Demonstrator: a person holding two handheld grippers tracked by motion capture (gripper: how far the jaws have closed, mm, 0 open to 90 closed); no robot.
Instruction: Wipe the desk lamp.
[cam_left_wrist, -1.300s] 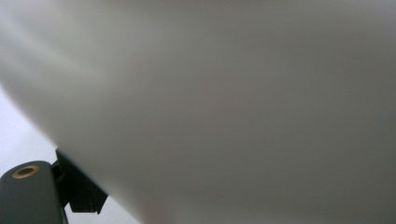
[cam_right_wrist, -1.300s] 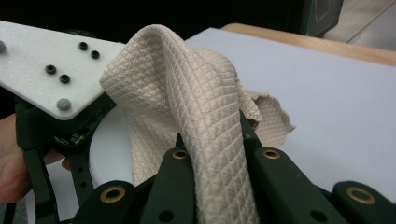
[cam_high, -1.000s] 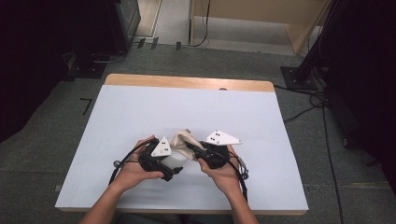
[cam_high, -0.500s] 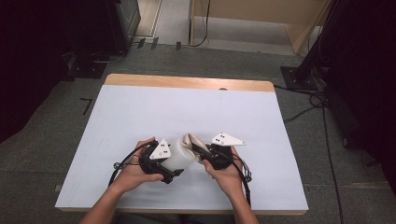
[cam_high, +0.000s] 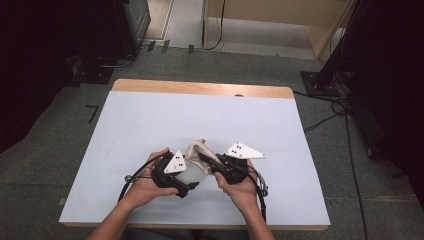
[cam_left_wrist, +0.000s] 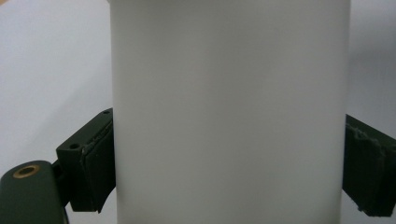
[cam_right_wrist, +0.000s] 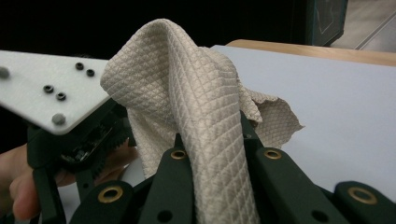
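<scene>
My left gripper (cam_high: 189, 181) is shut on a plain white cylinder (cam_high: 194, 173); in the left gripper view that cylinder (cam_left_wrist: 229, 107) stands upright, with a black pad (cam_left_wrist: 95, 163) pressed against each side. A beige waffle-weave cloth (cam_high: 196, 148) is pinched in my right gripper (cam_high: 204, 158), just above the cylinder near the table's front middle. In the right gripper view the cloth (cam_right_wrist: 187, 98) rises folded between the jaws of the right gripper (cam_right_wrist: 219, 161) and drapes to the right. Whether cloth and cylinder touch is hidden.
The white table top (cam_high: 150, 120) stretches away behind the grippers, with a wooden strip (cam_high: 200, 88) along its far edge. Dark equipment stands and cables (cam_high: 335, 107) sit on the grey floor around the table. The left gripper's white plate (cam_right_wrist: 46, 88) is close beside the cloth.
The right gripper and the cloth have shifted slightly over the cylinder, right then back left. The left gripper has stayed nearly still, holding the cylinder.
</scene>
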